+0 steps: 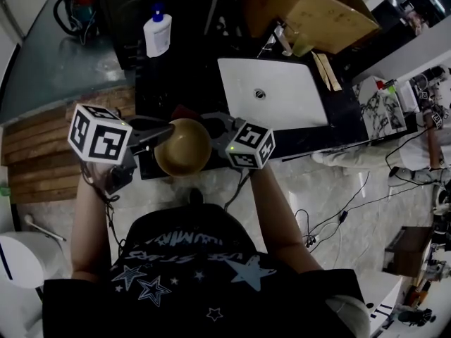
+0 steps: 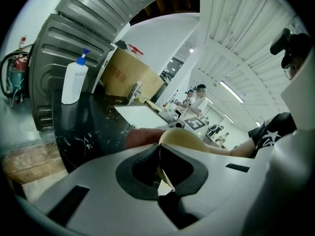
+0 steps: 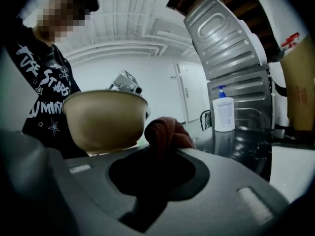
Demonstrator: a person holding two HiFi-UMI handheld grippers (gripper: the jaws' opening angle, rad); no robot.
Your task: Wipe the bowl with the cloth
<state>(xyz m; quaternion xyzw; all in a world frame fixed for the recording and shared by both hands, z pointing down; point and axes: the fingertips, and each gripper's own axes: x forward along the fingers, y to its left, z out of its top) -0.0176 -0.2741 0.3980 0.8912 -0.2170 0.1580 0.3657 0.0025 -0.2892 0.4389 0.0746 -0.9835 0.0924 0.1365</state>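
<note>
**Bowl in my left claw, cloth in my right**

The black marble tabletop (image 1: 180, 83) stretches away beyond both my claws. My left claw (image 2: 160, 151) is pinched narrow on the rim of the round tan bowl (image 1: 183, 146), which sits between my two claws. My right claw (image 3: 157, 156) grips a bunched reddish-brown cloth (image 3: 167, 132), just beside the bowl's outer wall. A white pump bottle with a blue top (image 1: 157, 34) stands well beyond my left claw.
</note>
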